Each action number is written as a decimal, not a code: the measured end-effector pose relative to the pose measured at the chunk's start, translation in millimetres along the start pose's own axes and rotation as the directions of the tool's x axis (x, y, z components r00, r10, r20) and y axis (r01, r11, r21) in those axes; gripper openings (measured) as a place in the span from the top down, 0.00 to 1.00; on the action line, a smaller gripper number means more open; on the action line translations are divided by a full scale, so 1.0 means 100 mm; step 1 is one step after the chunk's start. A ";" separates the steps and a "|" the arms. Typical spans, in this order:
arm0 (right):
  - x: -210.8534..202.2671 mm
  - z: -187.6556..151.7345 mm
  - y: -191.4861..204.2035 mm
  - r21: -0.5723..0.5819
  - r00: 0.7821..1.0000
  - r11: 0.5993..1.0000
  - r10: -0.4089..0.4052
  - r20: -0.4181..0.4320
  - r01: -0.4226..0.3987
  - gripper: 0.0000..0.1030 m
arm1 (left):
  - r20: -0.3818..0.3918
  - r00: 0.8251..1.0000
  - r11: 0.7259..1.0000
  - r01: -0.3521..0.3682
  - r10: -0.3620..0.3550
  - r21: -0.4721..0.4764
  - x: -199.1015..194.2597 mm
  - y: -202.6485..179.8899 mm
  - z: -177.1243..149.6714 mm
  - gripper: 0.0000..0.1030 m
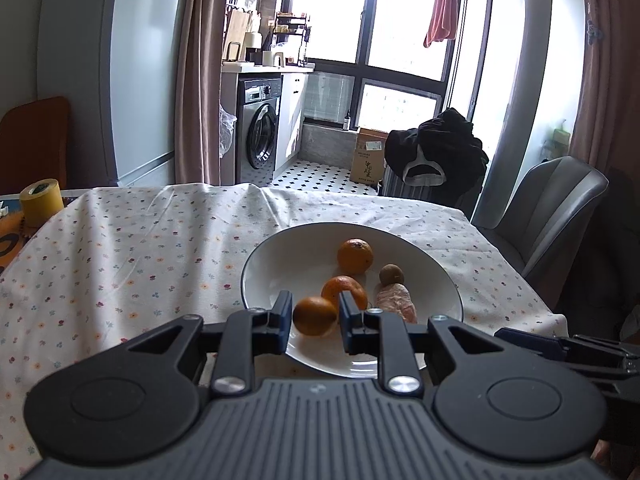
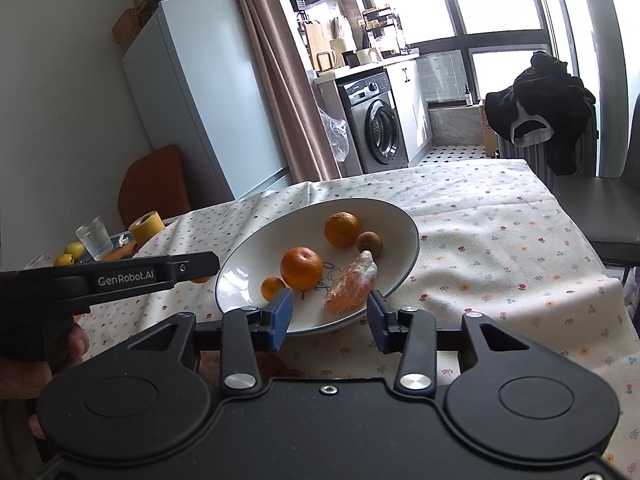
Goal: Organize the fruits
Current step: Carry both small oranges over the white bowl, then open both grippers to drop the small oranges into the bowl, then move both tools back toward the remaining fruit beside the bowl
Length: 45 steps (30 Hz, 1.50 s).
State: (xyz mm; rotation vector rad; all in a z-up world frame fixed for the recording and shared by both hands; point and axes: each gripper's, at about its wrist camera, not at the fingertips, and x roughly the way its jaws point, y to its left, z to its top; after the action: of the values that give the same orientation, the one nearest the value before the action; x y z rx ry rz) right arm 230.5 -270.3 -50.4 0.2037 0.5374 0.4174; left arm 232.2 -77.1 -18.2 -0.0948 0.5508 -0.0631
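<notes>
I am looking down two gripper cameras at a white plate (image 1: 280,252) sitting on a flowered tablecloth (image 1: 140,240). The plate is holding two mandarins, a small brown kiwi (image 1: 392,275), and a peeled mandarin (image 1: 396,300) wrapped in clear film.

My left gripper (image 1: 315,315) is hovering over the near side of the plate, with a smaller mandarin (image 1: 315,315) sitting between its blue pads. From this view the jaws are standing slightly wider than the fruit, with a sliver of gap on each side, so I am judging this as letting go or about to grasp; I cannot tell whether the fruit is resting on the plate. In the right camera that same small mandarin (image 2: 273,288) is appearing low inside the plate, just beside a larger mandarin (image 2: 301,268).

My right gripper (image 2: 330,312) is waiting at the plate's near rim, jaws wide apart and holding nothing, with the wrapped fruit just ahead of them.

To do this step well, I am thinking of keeping the left jaws level, lowering until the fruit is surely seated, then widening them evenly and lifting straight up, so the round fruit is not rolling into its neighbours.
</notes>
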 end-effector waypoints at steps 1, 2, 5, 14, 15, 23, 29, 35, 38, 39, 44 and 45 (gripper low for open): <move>0.00 -0.01 0.00 -0.002 1.000 1.000 0.000 0.000 0.000 0.58 | 0.007 1.000 1.000 0.000 0.000 -0.003 -0.01 0.00 0.01 0.73; -0.01 -0.01 -0.01 -0.001 1.000 1.000 0.000 0.000 0.000 0.58 | 0.014 1.000 1.000 -0.001 0.001 -0.007 -0.02 0.01 0.01 0.69; -0.02 -0.02 -0.02 0.005 1.000 1.000 0.000 0.002 0.000 0.58 | 0.022 1.000 1.000 -0.004 0.004 -0.020 -0.06 0.06 0.03 0.52; -0.05 -0.05 -0.01 0.024 1.000 1.000 0.017 0.007 -0.017 0.50 | 0.067 0.997 0.998 -0.037 0.040 -0.047 -0.32 0.20 0.04 0.23; -0.06 -0.05 0.00 0.023 1.000 1.000 0.015 0.007 -0.015 0.48 | 0.073 0.997 0.998 -0.036 0.040 -0.048 -0.35 0.21 0.03 0.21; -0.19 -0.05 0.07 0.007 1.000 1.000 0.010 0.024 -0.010 0.35 | 0.065 0.997 0.996 -0.044 0.048 -0.073 -0.55 0.33 -0.08 0.15; -0.28 -0.05 0.13 -0.008 0.999 1.000 0.010 0.039 -0.010 0.20 | 0.072 0.995 0.991 -0.066 0.074 -0.114 -0.72 0.45 -0.16 0.12; -0.35 -0.06 0.22 -0.024 0.999 1.000 0.022 0.044 -0.021 0.09 | 0.062 0.993 0.986 -0.087 0.096 -0.139 -0.80 0.54 -0.23 0.11; -0.37 -0.06 0.23 -0.023 0.999 0.999 0.030 0.044 -0.029 0.06 | 0.061 0.993 0.984 -0.092 0.103 -0.149 -0.84 0.57 -0.27 0.11; -0.38 -0.07 0.24 -0.024 0.999 0.999 0.032 0.043 -0.031 0.05 | 0.061 0.993 0.984 -0.092 0.102 -0.153 -0.85 0.58 -0.28 0.11; -0.39 -0.11 0.25 -0.021 0.999 0.999 0.038 0.031 -0.037 0.03 | 0.047 0.994 0.982 -0.086 0.095 -0.165 -0.90 0.61 -0.35 0.11; -0.39 -0.12 0.25 -0.022 0.999 0.999 0.038 0.028 -0.038 0.03 | 0.047 0.994 0.982 -0.087 0.096 -0.167 -0.91 0.61 -0.36 0.11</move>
State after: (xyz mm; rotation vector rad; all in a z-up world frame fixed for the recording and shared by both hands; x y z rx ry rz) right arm 185.6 -263.6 -35.6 0.1993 0.5014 0.4564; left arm 138.6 -11.6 -7.9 -0.2319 0.5045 0.0748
